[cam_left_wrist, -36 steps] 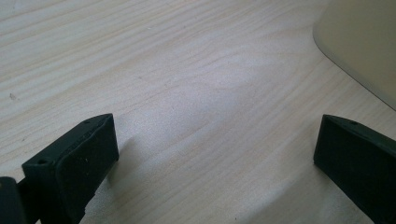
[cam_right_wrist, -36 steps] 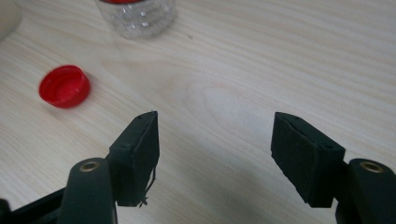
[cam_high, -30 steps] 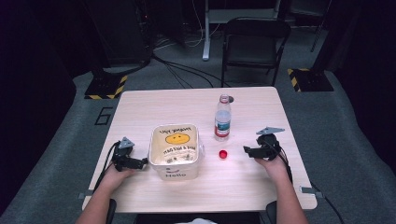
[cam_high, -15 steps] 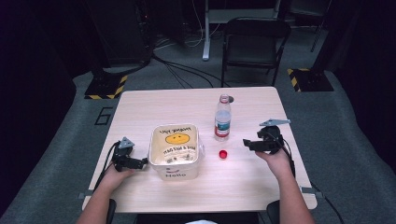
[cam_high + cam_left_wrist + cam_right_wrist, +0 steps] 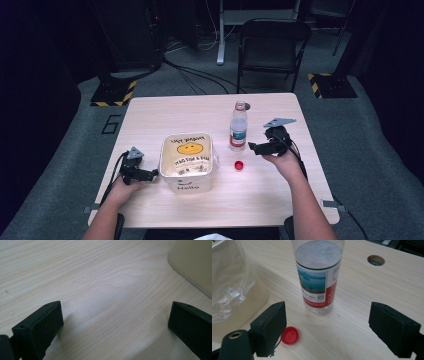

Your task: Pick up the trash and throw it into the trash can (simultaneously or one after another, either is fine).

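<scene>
Rising since the earlier frame, right hand-held gripper (image 5: 251, 148) at 3 o'clock of bottle (image 5: 238, 127), jaws just opened wide, empty; red cap (image 5: 239, 165) on bench (image 5: 165, 110). Left hand-held gripper (image 5: 154, 173) unmoved, spread beside tub (image 5: 189, 161).

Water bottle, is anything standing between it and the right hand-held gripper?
Nothing visible. The right hand-held gripper has its jaws open and faces the water bottle across bare table. The red cap lies low beside its left jaw, off the direct line.
</scene>
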